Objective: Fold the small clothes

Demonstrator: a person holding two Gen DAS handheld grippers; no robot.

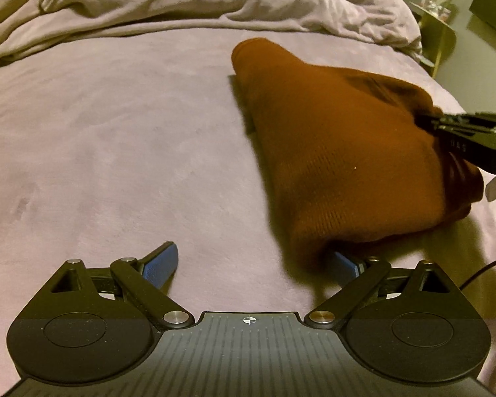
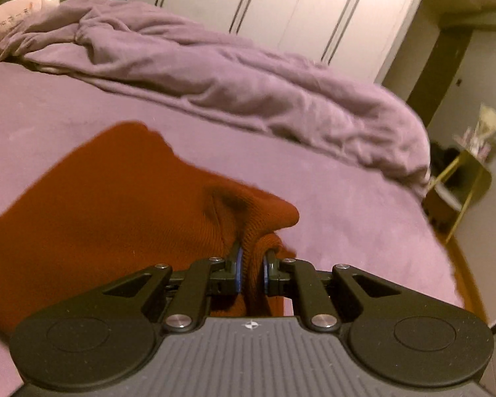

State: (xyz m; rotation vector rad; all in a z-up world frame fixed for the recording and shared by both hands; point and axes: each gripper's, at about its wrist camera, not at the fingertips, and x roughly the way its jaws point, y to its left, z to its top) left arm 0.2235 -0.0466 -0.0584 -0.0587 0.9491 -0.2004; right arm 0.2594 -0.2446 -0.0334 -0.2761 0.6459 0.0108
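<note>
A rust-brown knit garment [image 1: 340,152] lies folded on the purple bed sheet [image 1: 115,152], right of centre in the left wrist view. My left gripper [image 1: 253,264] is open and empty; its right blue pad [image 1: 345,264] sits at the garment's near corner, its left pad on bare sheet. My right gripper [image 2: 252,269] is shut on a bunched edge of the garment [image 2: 115,215] and lifts it a little. It also shows at the right edge of the left wrist view [image 1: 426,122], clamped on the garment's far right edge.
A crumpled purple duvet [image 2: 248,76] lies across the back of the bed. White wardrobe doors [image 2: 297,10] stand behind it. A small gold-framed side table [image 2: 463,182] with items stands right of the bed. A pink pillow [image 2: 13,16] is at the far left.
</note>
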